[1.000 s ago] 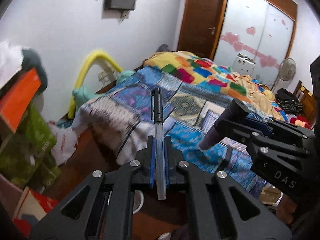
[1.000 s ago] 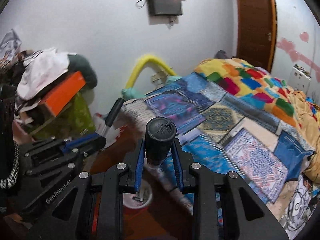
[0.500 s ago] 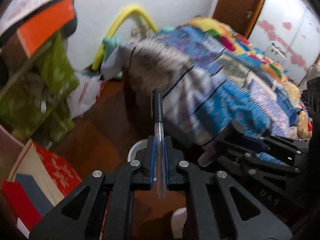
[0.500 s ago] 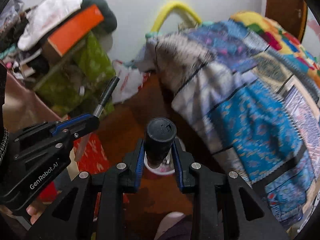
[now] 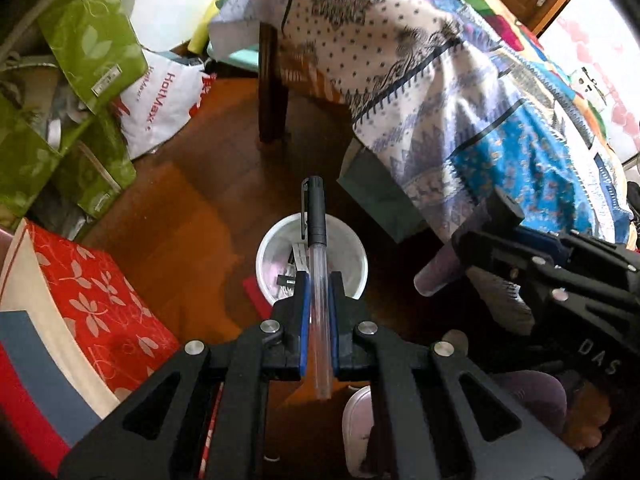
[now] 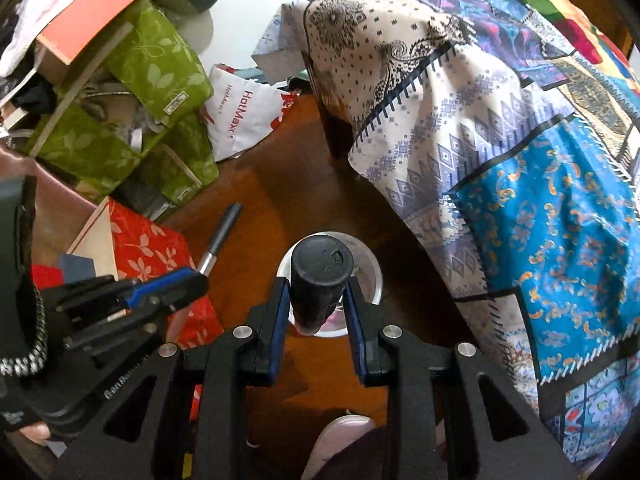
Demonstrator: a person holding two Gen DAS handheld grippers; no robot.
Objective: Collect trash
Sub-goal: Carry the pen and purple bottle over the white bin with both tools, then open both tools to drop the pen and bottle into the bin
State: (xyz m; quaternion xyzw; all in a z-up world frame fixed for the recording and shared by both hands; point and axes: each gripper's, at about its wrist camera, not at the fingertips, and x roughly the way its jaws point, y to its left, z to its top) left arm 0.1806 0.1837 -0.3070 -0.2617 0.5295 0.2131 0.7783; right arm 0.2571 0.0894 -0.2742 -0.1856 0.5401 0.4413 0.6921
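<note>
My left gripper (image 5: 319,280) is shut on a clear pen with a black cap (image 5: 316,236), which points forward over a small white bin (image 5: 352,254) on the wooden floor. Bits of trash lie inside the bin. My right gripper (image 6: 316,290) is shut on a dark, black-capped tube (image 6: 320,280) held above the same white bin (image 6: 374,280). In the left wrist view the right gripper (image 5: 472,248) shows at the right with the tube's pale end (image 5: 434,276). In the right wrist view the left gripper (image 6: 196,280) with its pen (image 6: 222,232) shows at the left.
A bed with a patterned blanket (image 6: 500,128) overhangs the floor on the right, its dark leg (image 5: 272,88) behind the bin. Green bags (image 6: 160,68), a white plastic bag (image 6: 244,116) and a red flowered box (image 5: 92,304) crowd the left. A slippered foot (image 6: 344,436) is below.
Both grippers have dropped and tipped downward from facing the bed and wall to looking at the floor. The white bin now lies right under both held items.
</note>
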